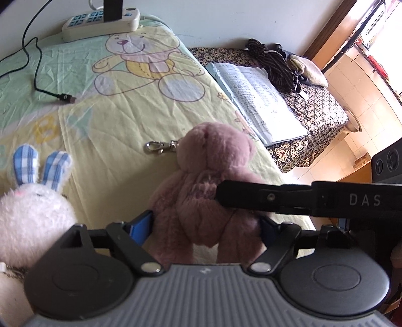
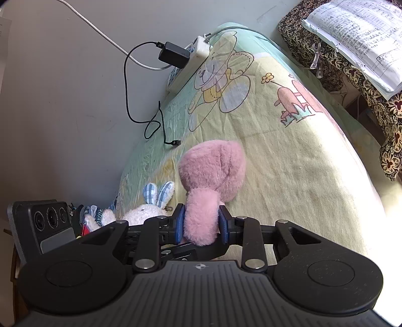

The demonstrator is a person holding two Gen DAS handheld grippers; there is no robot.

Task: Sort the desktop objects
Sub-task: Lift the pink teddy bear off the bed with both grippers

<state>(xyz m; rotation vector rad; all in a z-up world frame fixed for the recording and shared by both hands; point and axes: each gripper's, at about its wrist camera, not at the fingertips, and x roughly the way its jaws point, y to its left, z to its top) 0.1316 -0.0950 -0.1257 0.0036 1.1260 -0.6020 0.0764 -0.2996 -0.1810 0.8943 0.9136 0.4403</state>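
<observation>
The pink plush bear (image 1: 211,186) sits between both tools at the near edge of the bed, and each has a reason to be there: the right gripper (image 2: 201,223) pinches one fuzzy limb firmly between its blue pads, which gives a sure hold on something soft and shapeless, while the left gripper (image 1: 203,226) has its jaws spread around the bear's lower body, the blue pads just beside the fur on either side and not visibly squeezing. My guess is the bear is being steadied or handed over so it can join the other toys. Its metal clasp (image 1: 160,146) trails from the head onto the sheet. A white plush rabbit (image 1: 32,201) with blue checked ears lies near the bear, toward the wall side. The bed wears a pale yellow-green cartoon sheet (image 1: 113,108); at its far corner rests a power strip (image 1: 100,22) with a black charging cable (image 1: 37,83) looping onto the sheet. Beyond the bed's side edge, an open notebook (image 1: 258,100) lies on a floral-covered surface beside tiled floor.
</observation>
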